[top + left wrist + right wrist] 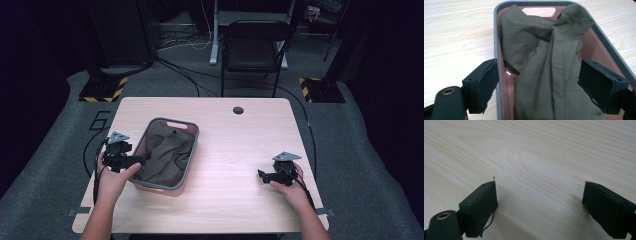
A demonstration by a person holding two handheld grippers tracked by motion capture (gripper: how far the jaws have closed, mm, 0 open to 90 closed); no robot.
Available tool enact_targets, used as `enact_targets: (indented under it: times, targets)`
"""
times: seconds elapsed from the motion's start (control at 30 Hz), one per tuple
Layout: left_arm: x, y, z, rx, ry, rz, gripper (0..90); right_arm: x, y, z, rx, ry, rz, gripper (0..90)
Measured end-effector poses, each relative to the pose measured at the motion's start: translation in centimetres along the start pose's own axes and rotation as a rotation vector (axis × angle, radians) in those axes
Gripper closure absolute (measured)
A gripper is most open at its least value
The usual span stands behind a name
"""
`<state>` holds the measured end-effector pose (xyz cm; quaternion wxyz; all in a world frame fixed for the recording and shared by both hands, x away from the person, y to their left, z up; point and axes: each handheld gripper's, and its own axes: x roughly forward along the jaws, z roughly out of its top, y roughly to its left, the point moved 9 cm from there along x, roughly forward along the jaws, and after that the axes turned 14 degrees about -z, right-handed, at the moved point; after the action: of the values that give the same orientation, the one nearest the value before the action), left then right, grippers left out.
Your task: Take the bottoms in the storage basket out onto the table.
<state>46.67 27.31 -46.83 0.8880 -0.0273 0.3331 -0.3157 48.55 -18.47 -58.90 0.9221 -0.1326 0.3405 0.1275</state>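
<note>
Two grippers, both wide open and empty. Left gripper (142,159) reaches over the near-left rim of the basket (191,150), jaws straddling the olive cloth (167,155) bunched inside. Right gripper (261,174) rests on the surface (240,145), far right. Step: approach. Next: lower and pinch a fold.

One basket (190,150), one olive cloth (165,155), two grippers, one chair (255,45).

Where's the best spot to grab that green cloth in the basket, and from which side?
Probably the raised fold running down the middle of the cloth, taken from above. It bunches up into a ridge that open jaws could close across, while the basket walls block a sideways approach. The left gripper already stands open over it at the basket's near end.
</note>
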Motion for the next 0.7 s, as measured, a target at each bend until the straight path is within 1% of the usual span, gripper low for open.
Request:
enact_targets:
  times: [0.23,0.27,0.33,0.37,0.53,0.57,0.6,0.63,0.7]
  targets:
    - [0.9,-0.6,0.6,0.006,0.010,-0.014,16.2,0.0,0.0,0.0,0.000,0.001,0.000,11.9]
    - [1.3,-0.9,0.7,0.008,0.016,-0.019,16.2,0.0,0.0,0.0,0.000,0.000,0.000,11.9]
    - [1.6,-1.0,0.9,0.007,0.012,-0.016,16.2,0.0,0.0,0.0,0.000,0.000,0.000,12.0]
    - [1.8,-1.1,0.9,0.004,0.017,-0.025,16.2,0.0,0.0,0.0,0.000,0.000,0.000,11.9]
    - [2.4,-1.3,1.0,0.008,0.034,-0.030,16.2,0.0,0.0,0.0,0.000,0.000,0.000,11.9]
    - [2.6,-1.3,1.1,0.004,0.030,-0.029,16.2,0.0,0.0,0.0,0.000,0.000,0.000,11.9]
    - [2.6,-1.3,1.1,0.006,0.039,-0.033,16.2,0.0,0.0,0.0,0.001,0.000,0.000,11.9]
    - [2.8,-1.3,1.2,0.002,0.033,-0.031,16.2,0.0,0.0,0.0,0.000,0.000,0.000,11.9]
    - [3.0,-1.4,1.3,0.003,0.038,-0.032,16.2,0.0,0.0,0.0,0.000,0.000,0.000,12.0]
